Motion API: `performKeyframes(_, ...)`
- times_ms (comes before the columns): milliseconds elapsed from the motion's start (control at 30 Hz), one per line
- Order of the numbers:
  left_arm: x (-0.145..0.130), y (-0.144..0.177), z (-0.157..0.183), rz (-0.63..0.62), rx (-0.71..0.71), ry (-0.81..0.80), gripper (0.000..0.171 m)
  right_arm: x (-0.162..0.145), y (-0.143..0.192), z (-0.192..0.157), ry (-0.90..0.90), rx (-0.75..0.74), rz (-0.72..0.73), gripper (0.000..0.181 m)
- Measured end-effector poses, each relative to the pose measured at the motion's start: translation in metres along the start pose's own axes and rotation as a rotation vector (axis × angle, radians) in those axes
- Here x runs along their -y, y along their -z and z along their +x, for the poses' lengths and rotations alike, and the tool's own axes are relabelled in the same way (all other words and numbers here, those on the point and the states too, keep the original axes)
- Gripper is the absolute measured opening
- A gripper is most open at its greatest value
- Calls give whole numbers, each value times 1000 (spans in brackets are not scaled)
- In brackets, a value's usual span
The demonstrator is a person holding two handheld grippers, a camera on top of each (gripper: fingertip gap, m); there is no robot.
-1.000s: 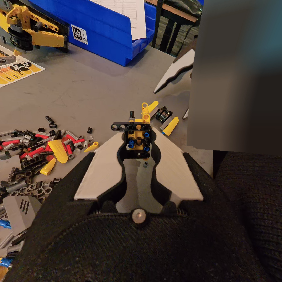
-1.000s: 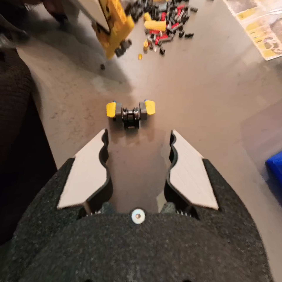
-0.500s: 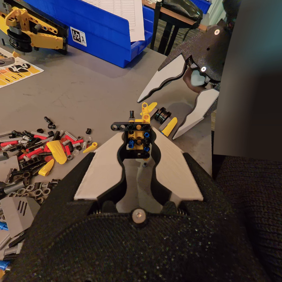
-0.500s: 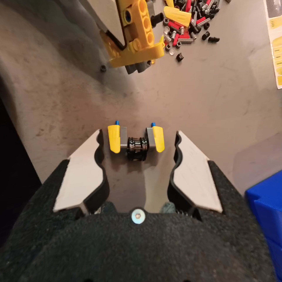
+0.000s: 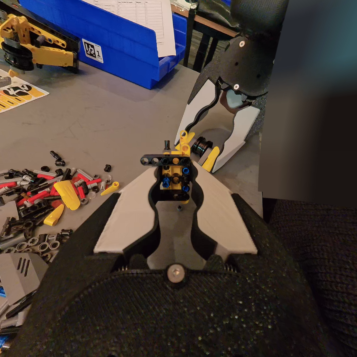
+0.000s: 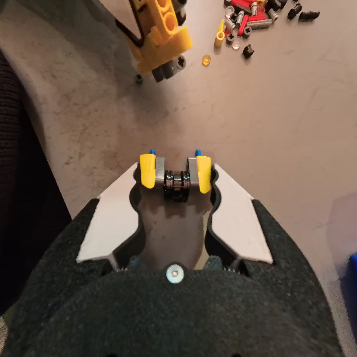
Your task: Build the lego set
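My left gripper (image 5: pixel 172 169) is shut on a small yellow and black brick assembly (image 5: pixel 174 179) with blue pins, held a little above the grey table (image 5: pixel 100 123). It shows at the top of the right wrist view (image 6: pixel 164 36). My right gripper (image 6: pixel 175 165) is open, with its fingertips on either side of a black pulley piece with grey and yellow side parts (image 6: pixel 174 176) that lies on the table. In the left wrist view the right gripper (image 5: pixel 195 156) stands over that piece (image 5: pixel 201 147), just beyond my held assembly.
A pile of loose red, black, grey and yellow parts (image 5: pixel 48 193) lies to the left. A blue bin (image 5: pixel 116 48) with a paper sheet (image 5: pixel 146 21), a yellow model (image 5: pixel 34 50) and a printed sheet (image 5: pixel 17 94) stand at the back. The table edge (image 5: pixel 258 173) is close on the right. About 10 cm separates my left fingertips from my right. The right tips stand about 25 cm off the yellow model (image 5: pixel 34 50).
The right gripper has moved forward and down to the pulley piece, and its fingers now straddle it, a little narrower than before. The left gripper has held still with its assembly.
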State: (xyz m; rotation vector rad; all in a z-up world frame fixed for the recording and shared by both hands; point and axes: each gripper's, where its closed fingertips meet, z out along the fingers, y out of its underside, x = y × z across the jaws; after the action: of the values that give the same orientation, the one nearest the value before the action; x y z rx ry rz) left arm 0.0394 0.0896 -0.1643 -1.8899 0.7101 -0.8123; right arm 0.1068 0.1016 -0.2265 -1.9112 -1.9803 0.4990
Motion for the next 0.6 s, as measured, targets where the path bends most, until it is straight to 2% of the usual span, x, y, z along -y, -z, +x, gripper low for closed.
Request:
performKeyframes(233,-1,-3,2,-16,7,-29,23,-2,4,5,-17,-48,63,71)
performKeyframes(367,1,-6,6,-8,12,-81,23,7,11,5,-79,-37,171,71)
performKeyframes(600,15,2,-4,47,212,-331,23,17,14,3,-157,-13,326,71)
